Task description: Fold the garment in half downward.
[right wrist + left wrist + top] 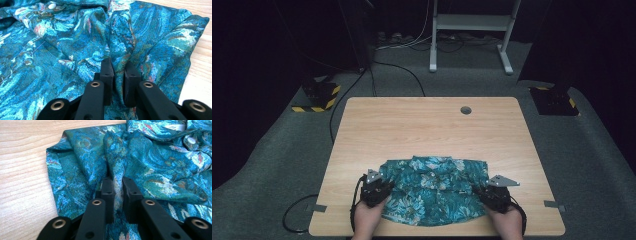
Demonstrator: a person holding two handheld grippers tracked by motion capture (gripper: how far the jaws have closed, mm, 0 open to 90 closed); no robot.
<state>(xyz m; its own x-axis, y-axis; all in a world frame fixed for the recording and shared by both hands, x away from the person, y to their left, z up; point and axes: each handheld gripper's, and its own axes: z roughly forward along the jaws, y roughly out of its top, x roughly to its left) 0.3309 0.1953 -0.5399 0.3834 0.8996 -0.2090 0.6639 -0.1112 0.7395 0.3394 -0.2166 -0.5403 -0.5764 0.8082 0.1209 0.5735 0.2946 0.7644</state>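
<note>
Pinching a ridge of teal floral shirt (432, 187) each, left gripper (384, 186) and right gripper (477, 189), table (427, 125) beyond

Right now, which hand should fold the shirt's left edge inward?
Probably left: the left tool pinches a ridge of the shirt just inside that edge, while the right tool grips the opposite side.

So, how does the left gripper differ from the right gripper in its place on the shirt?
The left gripper sits at the left edge of the teal floral shirt; the right gripper sits at its right edge. In the left gripper view bare table lies left of the cloth; in the right gripper view it lies right. Both have narrow jaws with a raised fold of cloth between them.
</note>
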